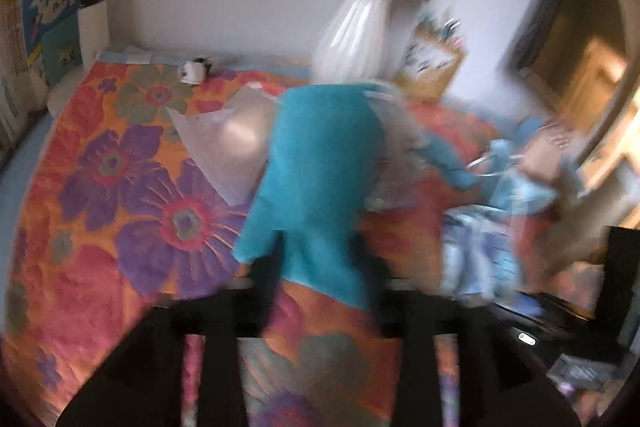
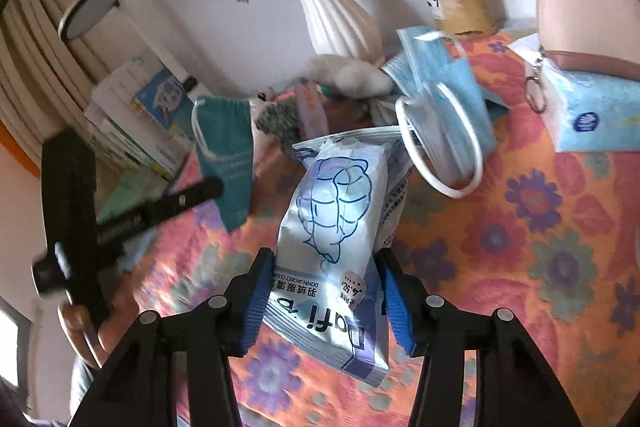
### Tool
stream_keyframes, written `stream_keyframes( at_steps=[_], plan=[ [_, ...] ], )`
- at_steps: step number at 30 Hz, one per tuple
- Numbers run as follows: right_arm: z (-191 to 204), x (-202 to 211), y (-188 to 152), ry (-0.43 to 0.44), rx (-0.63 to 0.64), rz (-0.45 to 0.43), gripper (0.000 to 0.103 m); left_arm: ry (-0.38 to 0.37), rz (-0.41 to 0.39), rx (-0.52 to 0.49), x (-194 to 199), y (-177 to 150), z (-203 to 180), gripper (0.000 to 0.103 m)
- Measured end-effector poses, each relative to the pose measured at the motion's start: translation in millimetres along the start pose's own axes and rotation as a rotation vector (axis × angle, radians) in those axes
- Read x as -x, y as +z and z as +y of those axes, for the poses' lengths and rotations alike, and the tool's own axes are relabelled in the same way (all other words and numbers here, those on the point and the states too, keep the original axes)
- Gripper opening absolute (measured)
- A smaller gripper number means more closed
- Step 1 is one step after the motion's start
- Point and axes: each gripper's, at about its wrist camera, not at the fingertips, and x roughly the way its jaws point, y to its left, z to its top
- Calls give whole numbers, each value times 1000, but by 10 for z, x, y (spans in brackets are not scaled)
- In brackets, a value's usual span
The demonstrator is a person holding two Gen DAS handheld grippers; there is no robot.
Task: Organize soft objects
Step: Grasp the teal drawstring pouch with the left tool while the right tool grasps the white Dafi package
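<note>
Blue-white pack: wipes pack (image 2: pixel 332 243), printed "Dafi" and "DOWN JACKET", lifted in front of the white vase (image 2: pixel 340 19).
Right gripper (image 2: pixel 326 291): clamped on that pack.
Left gripper (image 1: pixel 324 291): teal mask (image 1: pixel 316 179) between its fingers; grip blurred, cannot tell.
Pale blue masks (image 2: pixel 440 99): right of vase.

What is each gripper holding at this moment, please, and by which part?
The right gripper clamps the wipes pack across its lower sides. The left gripper holds the teal face mask by its bottom edge.
</note>
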Motion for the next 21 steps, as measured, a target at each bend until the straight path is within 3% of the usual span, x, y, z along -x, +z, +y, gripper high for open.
stream_keyframes(
  at_steps=[1, 2, 7, 12, 13, 14, 15, 16, 21],
  plan=[
    [-26, -8, -15, -3, -3, 7, 51, 48, 0, -5, -62, 42, 4, 72],
    [-56, -25, -28, 7, -13, 16, 51, 81, -15, -11, -99, 74, 7, 74],
    [-125, -36, -39, 32, -16, 16, 52, 67, 8, -53, -301, 221, 4, 74],
    [-138, -60, -35, 48, -19, 17, 52, 68, 46, -17, -521, 249, 80, 73],
    [-145, -65, -30, 53, -23, 18, 52, 74, 34, -14, -522, 225, 81, 60],
    [-149, -68, -25, 57, -28, 18, 52, 70, 23, -18, -502, 209, 70, 40],
    [-167, -70, -21, 64, -35, 19, 52, 48, 21, -23, -477, 199, 54, 29],
    [-188, -74, -20, 73, -43, 21, 52, 32, 18, -23, -451, 189, 46, 10],
    [-188, -57, -18, 75, -39, 17, 52, -30, -15, -13, -135, 52, -19, 7]
  ],
)
